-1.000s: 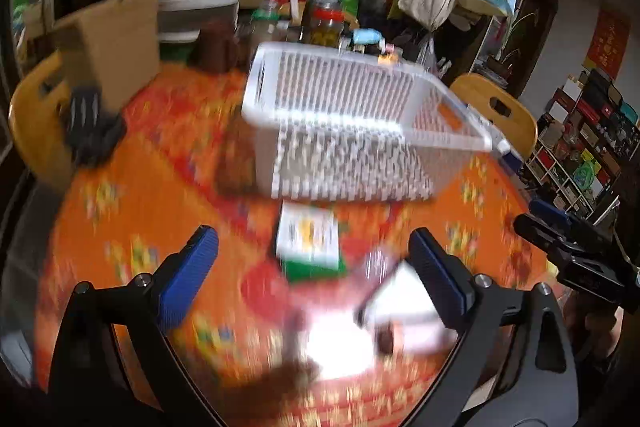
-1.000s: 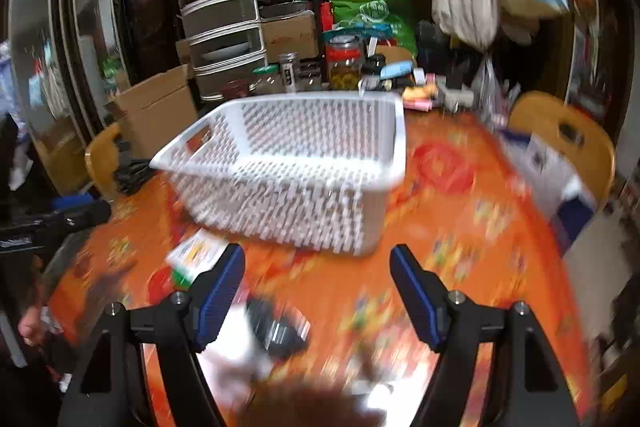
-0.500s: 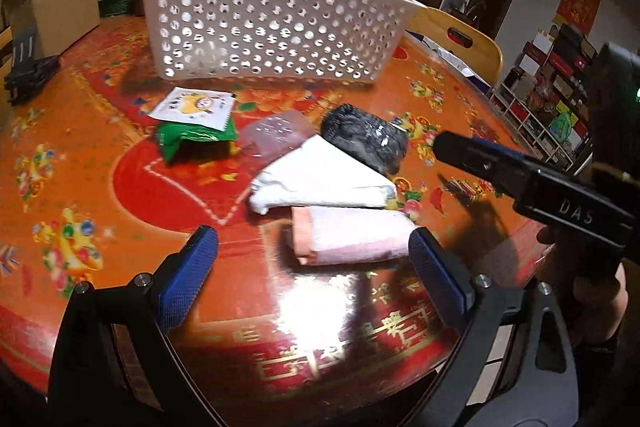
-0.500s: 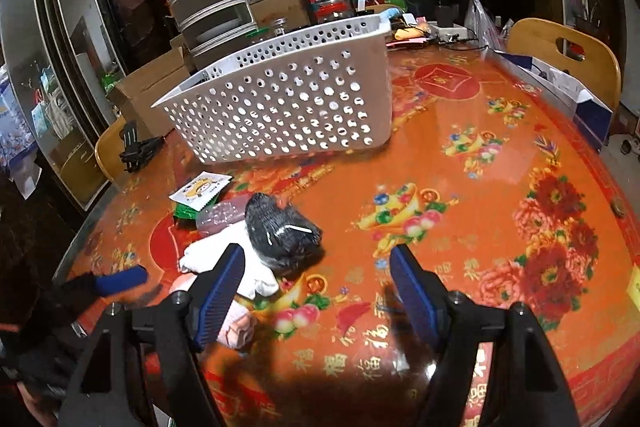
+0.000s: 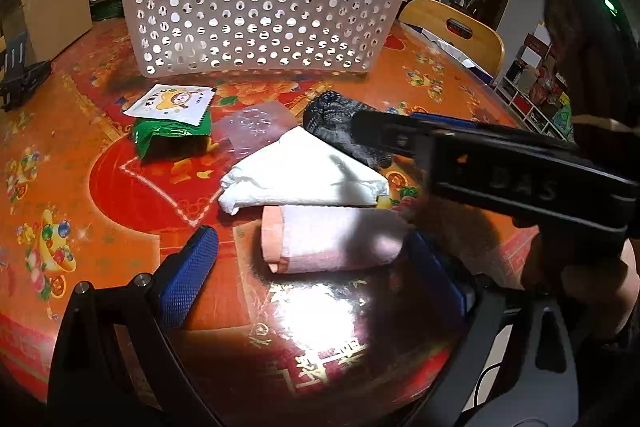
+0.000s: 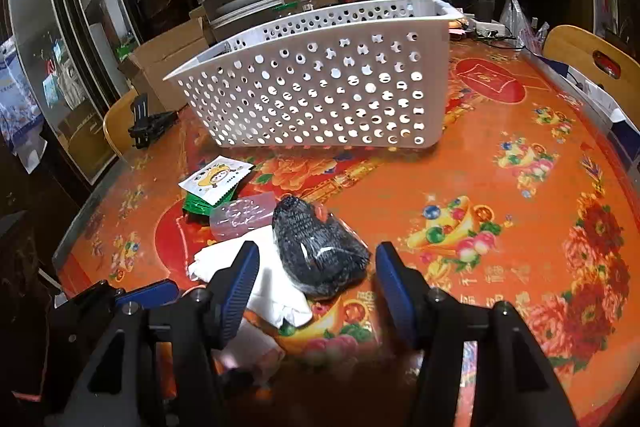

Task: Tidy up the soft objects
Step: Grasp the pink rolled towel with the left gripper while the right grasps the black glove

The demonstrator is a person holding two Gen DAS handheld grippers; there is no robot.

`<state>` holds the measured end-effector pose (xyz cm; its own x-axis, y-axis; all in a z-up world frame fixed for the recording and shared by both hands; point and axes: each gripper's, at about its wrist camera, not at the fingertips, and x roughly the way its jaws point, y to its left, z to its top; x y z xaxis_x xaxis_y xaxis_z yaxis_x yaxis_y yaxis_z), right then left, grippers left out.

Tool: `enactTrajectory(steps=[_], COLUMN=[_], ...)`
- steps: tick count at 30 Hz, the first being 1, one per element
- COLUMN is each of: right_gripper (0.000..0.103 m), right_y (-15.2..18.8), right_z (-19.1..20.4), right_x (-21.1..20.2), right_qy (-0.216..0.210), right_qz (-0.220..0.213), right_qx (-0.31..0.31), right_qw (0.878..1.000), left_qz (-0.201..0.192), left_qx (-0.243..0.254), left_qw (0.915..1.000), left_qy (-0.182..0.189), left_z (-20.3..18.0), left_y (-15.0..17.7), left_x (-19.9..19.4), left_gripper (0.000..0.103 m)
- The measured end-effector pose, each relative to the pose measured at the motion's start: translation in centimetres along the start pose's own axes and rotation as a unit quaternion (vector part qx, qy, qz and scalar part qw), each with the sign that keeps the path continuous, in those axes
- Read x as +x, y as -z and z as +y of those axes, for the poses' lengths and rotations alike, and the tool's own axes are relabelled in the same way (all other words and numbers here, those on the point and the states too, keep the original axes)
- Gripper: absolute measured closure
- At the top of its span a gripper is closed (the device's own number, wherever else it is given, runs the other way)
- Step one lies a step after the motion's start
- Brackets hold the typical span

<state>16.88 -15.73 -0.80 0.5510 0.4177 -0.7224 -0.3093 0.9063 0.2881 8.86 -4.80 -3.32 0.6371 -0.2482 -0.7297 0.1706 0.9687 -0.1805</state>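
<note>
A rolled pink towel [image 5: 332,239] lies on the orange table between the wide-open fingers of my left gripper [image 5: 312,275]; neither pad touches it. Behind it are a folded white cloth [image 5: 304,171] and a dark knitted bundle in clear wrap [image 5: 332,123]. My right gripper [image 6: 316,289] straddles that dark bundle [image 6: 316,251]; its jaws are closing, and the pads stand just clear of the wrap. A pink translucent packet [image 6: 244,213], a green packet [image 5: 172,139] and a white sachet [image 5: 168,103] lie to the left. The white perforated basket [image 5: 256,23] stands behind them.
Wooden chairs [image 5: 452,27] [image 6: 592,67] stand at the table's right side. A cardboard box [image 5: 56,3] and a black clamp [image 6: 148,127] are at the left. Cluttered shelves and bags fill the back. The table's rim runs just under both grippers.
Both grippers came down towards the table. The right one moved in over the dark bundle and its jaws narrowed. The left one settled around the pink towel.
</note>
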Motion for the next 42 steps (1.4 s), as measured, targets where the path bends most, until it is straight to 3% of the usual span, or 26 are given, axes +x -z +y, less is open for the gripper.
enactTrajectory(steps=[20,32,34,36,42], right_gripper=[0.042,0.050,0.051,0.052,0.052], right_y=[-1.4,-1.1,-1.0,-0.9,-0.5], right_z=[0.4,0.8,0.8,0.7,0.2], right_x=[3.1,2.7,2.6,2.5,1.5], right_qy=[0.013,0.022,0.023,0.023,0.024], right_qz=[0.027,0.023,0.022,0.020,0.008], right_qx=[-0.034,-0.054,-0.056,-0.053,-0.039], right_qw=[0.999,0.998,0.998,0.998,0.999], left_qz=[-0.005,-0.014,-0.017,-0.021,-0.033], left_qx=[0.008,0.019,0.021,0.025,0.035], left_qw=[1.0000,0.9997,0.9996,0.9994,0.9988], left_qy=[-0.002,-0.009,-0.009,-0.007,-0.008], left_z=[0.0,0.0,0.0,-0.1,0.0], left_y=[0.0,0.2,0.3,0.4,0.8], left_x=[0.6,0.7,0.6,0.5,0.1], left_gripper=[0.008,0.009,0.015,0.031,0.037])
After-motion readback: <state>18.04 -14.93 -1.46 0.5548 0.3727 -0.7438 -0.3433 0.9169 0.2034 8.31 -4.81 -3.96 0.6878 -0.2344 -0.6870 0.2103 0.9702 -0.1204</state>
